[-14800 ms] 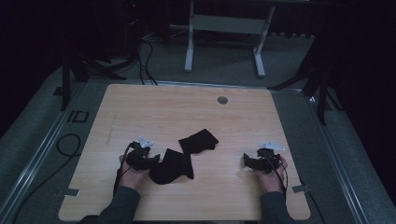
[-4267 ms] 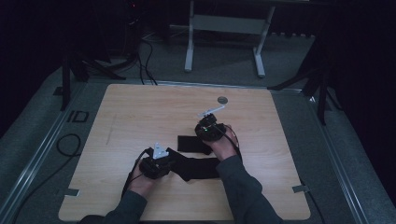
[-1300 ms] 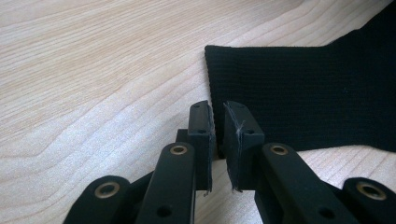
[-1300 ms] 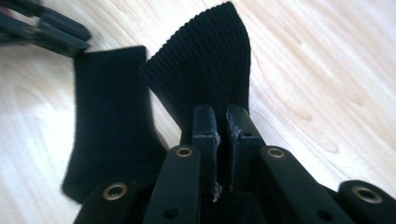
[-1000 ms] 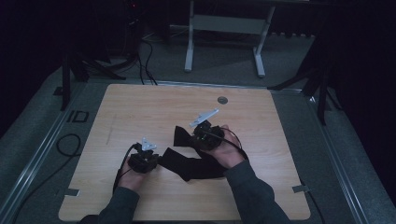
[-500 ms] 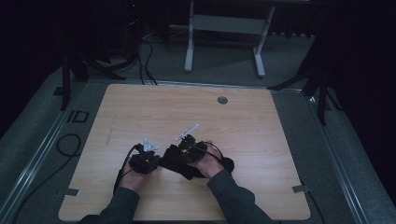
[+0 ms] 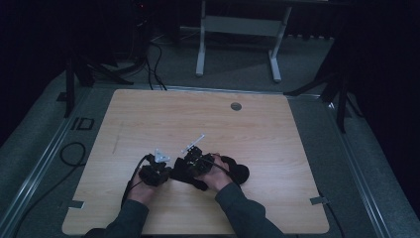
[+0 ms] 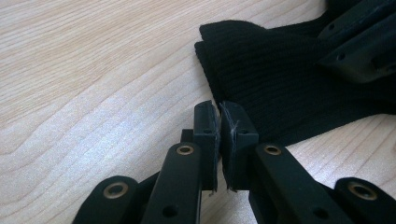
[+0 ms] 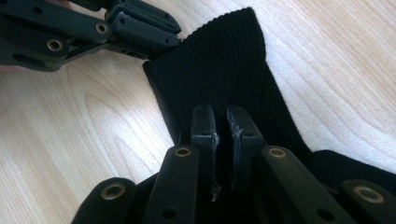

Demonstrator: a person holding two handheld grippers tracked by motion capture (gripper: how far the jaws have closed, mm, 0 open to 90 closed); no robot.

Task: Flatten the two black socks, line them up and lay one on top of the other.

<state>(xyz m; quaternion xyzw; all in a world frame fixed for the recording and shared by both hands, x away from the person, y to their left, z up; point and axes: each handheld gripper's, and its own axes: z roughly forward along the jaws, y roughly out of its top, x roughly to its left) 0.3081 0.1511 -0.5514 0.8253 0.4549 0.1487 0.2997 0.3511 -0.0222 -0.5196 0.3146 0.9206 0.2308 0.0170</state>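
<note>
Done: I am laying the black sock (image 9: 224,70) folded on the table (image 7: 148,114).
Left: my left fingers (image 8: 219,126) have just been closing, empty, beside its edge; right fingers (image 9: 222,135) pinching the sock.

A: What did the left gripper (image 8: 219,112) consist of?
B: Two matte black jaws on flat black link bars, each bar pinned with brass-coloured rivets and drilled with small plain holes. The pads (image 8: 236,140) were black blocks with frayed pale edges.

A: And the right gripper (image 9: 220,116)?
B: The same build. Seen from the high view, it carried a pale grey three-cornered plate. A black cable trailed from the left unit.

A: Clothing?
B: Dark grey long sleeves (image 7: 242,210) on both forearms.
</note>
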